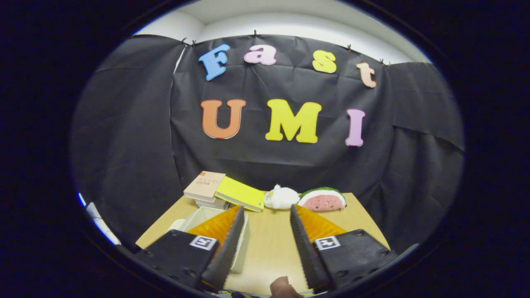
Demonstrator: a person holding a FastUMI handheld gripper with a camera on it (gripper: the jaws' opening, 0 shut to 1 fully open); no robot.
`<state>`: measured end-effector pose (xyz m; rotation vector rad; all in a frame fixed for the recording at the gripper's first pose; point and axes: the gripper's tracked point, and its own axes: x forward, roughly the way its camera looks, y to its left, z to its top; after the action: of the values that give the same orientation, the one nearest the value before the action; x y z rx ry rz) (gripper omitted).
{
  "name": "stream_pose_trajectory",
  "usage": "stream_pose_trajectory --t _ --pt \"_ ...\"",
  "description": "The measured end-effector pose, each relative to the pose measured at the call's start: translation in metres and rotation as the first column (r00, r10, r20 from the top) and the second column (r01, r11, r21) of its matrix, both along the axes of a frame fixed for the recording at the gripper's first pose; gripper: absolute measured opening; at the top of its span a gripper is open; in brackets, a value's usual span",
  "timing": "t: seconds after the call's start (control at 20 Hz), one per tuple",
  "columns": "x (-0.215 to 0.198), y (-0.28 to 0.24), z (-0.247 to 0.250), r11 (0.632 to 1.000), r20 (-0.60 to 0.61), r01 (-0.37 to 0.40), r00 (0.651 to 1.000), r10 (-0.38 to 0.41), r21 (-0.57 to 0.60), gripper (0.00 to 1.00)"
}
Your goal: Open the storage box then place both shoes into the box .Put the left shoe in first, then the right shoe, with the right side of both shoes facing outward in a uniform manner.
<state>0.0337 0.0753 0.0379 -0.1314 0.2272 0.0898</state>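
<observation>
My gripper [267, 213] is held above the wooden table [360, 223], its two fingers spread apart with only bare tabletop between them, so it is open. A white storage box [194, 217] sits under and just behind the left finger [230, 240], partly hidden by it; I cannot tell whether its lid is on. A rounded brownish tip [283, 286], too little to identify, pokes up between the finger bases.
At the table's far edge, beyond the fingers, lie a stack of books with a tan cover [205, 185], a yellow book [240, 193] leaning on them, a white plush toy [281, 198] and a watermelon-slice plush [324, 199]. Black cloth walls close in behind.
</observation>
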Motion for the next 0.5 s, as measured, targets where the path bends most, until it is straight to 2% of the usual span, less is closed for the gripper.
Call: stream_pose_trajectory --t 0.15,0.35,0.5 --pt "-0.025 -0.035 0.005 1.000 0.029 0.000 1.000 -0.001 0.021 1.00" --pt "-0.046 -0.082 0.000 0.994 0.027 0.015 0.999 -0.018 0.108 1.00" --pt "-0.060 -0.115 -0.003 0.992 0.037 0.034 0.999 -0.039 0.125 1.00"
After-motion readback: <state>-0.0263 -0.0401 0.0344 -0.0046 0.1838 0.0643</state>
